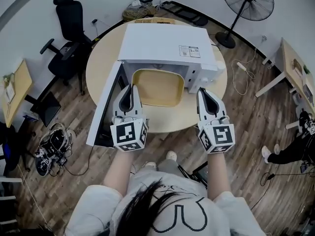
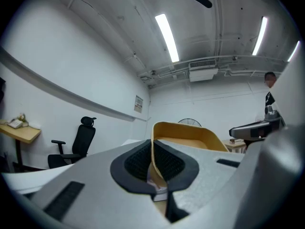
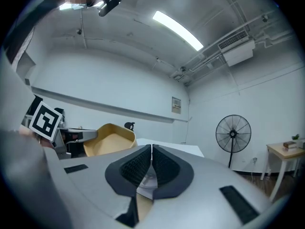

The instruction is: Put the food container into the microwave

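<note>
Wood-plank floor lies all round, with a standing fan and a black office chair well apart from where I work. On it stands the round table, pale-topped, and its near rim in front of me is bare, so there is room there for both my arms.

The white microwave takes up the middle of the table. Its door is swung wide to my left, its edge running down past the table rim and close along the outer side of my left claw, which leaves little room on that side.

The yellow food container sits at the open mouth of the microwave, its far rim at the front edge of the cavity and its near rim out over the table. I cannot tell whether it rests on anything.

My left claw is clenched on the container's left wall: in the left gripper view the thin yellow wall runs straight between the two dark pads. My right claw is closed on nothing, its pads pressed together. It hangs just beside the microwave's right front corner, near the container's right rim but apart from it.
</note>
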A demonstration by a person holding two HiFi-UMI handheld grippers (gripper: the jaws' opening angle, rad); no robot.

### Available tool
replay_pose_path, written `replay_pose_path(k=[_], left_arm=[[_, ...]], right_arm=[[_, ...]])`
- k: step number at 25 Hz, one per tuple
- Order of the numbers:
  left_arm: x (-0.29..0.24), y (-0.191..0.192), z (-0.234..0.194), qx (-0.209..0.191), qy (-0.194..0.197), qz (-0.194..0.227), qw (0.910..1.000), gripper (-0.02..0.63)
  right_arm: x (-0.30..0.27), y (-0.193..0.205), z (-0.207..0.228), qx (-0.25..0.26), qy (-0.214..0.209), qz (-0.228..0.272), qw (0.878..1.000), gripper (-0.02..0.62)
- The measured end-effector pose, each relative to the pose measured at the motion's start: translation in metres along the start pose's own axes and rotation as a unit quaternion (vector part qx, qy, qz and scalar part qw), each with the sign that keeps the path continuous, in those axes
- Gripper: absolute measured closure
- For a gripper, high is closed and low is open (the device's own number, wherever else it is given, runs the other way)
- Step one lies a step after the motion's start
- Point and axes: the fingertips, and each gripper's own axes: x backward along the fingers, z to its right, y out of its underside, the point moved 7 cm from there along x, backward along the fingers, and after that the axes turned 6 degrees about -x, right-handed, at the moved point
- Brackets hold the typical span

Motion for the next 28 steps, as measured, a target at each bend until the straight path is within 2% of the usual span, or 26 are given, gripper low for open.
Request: replay_pose_path(k=[8,16,21,28], left_arm=[[-0.024,0.031,0.01,0.004,-0.048,-0.05,0.9976,0.588],[-0.038,0.074,0.013,0.047,-0.089,-0.105,0.9894,0.588],[-0.047,0.095,0.013,0.073,-0.104,-0.127,0.9837,0.588],[-0.068,0.116,0.005,0.1,-0.106,-0.158,0.9765,0.588]], right_arm=[[-0.039,0.012,0.025,-0.005,-0.064,-0.017,0.998,0.565],[-0.056,0.033,0.04,-0.019,-0.109,-0.037,0.993,0.565],[-0.058,0.045,0.045,-0.024,-0.124,-0.049,0.991,0.565],[-0.057,0.052,0.049,-0.027,-0.122,-0.064,0.99,0.565]])
